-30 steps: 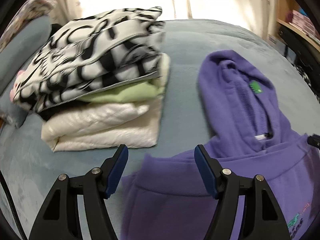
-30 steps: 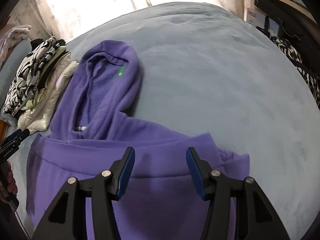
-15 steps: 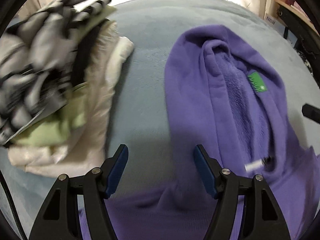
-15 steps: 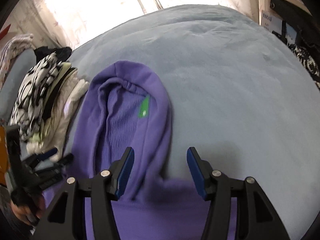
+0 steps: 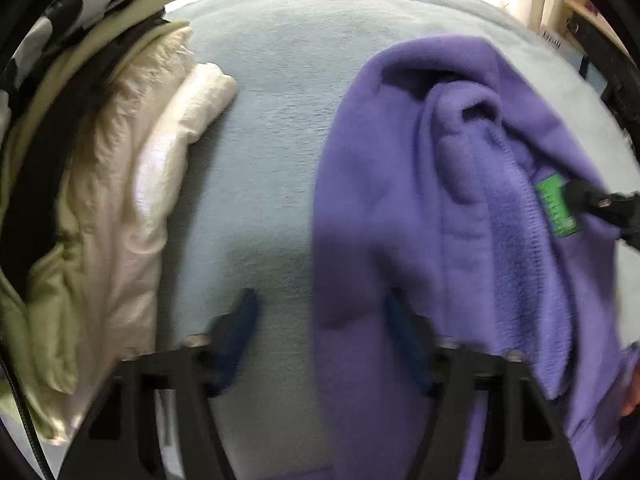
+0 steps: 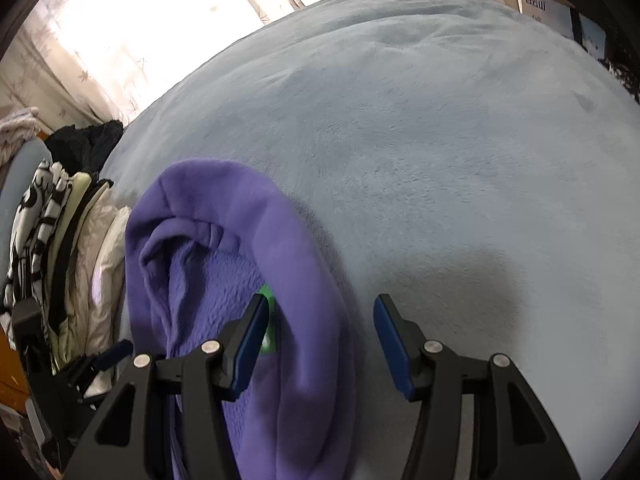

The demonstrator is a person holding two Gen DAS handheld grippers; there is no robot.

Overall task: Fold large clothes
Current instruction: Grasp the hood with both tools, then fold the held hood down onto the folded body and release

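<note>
Pale blue bedding [image 6: 420,140] carries the purple hoodie [image 5: 400,208], each hood edge lying between parted, closing jaws: left gripper [image 5: 320,316] at its left, right gripper [image 6: 320,320] at its right.

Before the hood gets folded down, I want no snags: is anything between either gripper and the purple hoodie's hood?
Nothing visible. The hood lies between the jaws of the right gripper and at the left gripper. The clothes pile sits apart, across bare blanket.
</note>
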